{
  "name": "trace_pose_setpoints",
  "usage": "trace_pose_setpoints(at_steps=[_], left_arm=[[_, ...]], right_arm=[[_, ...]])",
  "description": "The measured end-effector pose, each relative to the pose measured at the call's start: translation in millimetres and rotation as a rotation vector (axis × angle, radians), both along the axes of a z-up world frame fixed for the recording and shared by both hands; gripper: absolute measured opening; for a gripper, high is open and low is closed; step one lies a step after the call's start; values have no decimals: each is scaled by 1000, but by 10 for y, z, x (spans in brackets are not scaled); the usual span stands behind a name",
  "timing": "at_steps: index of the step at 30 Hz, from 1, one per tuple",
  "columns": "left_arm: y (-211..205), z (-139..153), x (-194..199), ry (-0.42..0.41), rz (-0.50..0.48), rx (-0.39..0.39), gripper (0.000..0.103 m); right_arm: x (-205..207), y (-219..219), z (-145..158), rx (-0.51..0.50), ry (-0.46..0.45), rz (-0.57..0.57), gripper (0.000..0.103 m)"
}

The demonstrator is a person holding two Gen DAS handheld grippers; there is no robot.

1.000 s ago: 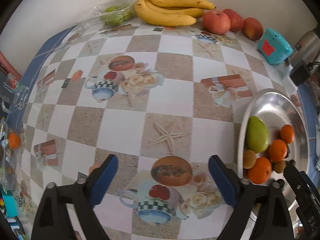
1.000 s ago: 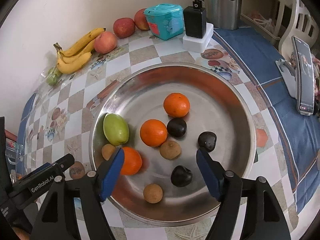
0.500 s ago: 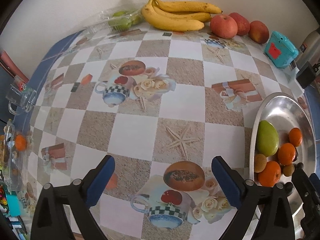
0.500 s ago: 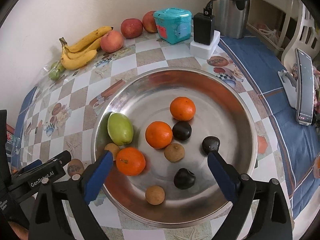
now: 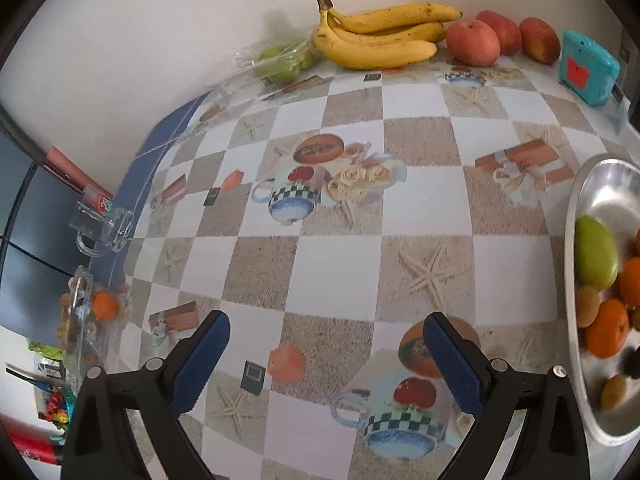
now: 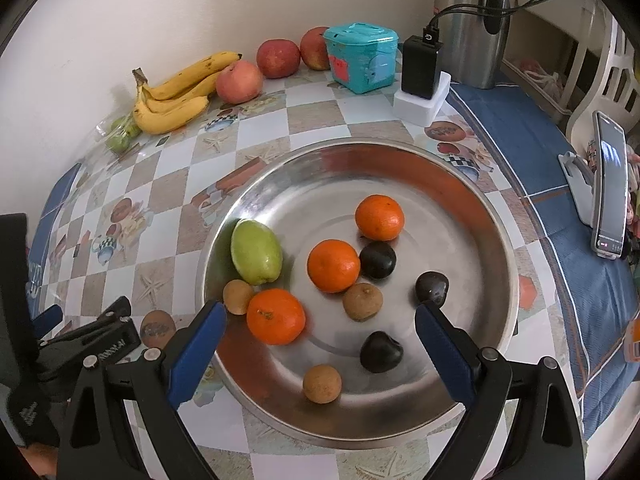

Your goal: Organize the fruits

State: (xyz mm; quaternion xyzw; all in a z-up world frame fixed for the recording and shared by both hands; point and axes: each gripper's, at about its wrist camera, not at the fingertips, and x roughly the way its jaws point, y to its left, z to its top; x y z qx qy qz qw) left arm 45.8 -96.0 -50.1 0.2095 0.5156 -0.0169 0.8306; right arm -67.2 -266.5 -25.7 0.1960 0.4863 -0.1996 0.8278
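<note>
A steel bowl holds a green mango, three oranges, brown kiwis and dark plums. My right gripper is open and empty, hovering over the bowl's near side. My left gripper is open and empty above the patterned tablecloth, left of the bowl. Bananas and three red apples lie by the far wall; they also show in the right wrist view, bananas, apples.
A bag of green fruit lies left of the bananas. A teal box, a black charger on a white block and a steel kettle stand at the back. A phone on a stand is at right. A glass mug sits at the left table edge.
Both grippers have drawn back and risen a little. In the left wrist view the bowl has slid toward the right edge. The fruits have not moved.
</note>
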Motion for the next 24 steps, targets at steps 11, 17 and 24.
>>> trace_pose_setpoints(at_steps=[11, 17, 24], left_arm=[[177, -26, -194, 42, -2, 39, 99], [333, 42, -306, 60, 25, -21, 99], [449, 181, -449, 37, 28, -63, 99]], right_arm=[[-135, 160, -15, 1, 13, 14, 96], [-294, 226, -8, 3, 9, 11, 96], [-450, 312, 48, 6, -14, 10, 96]])
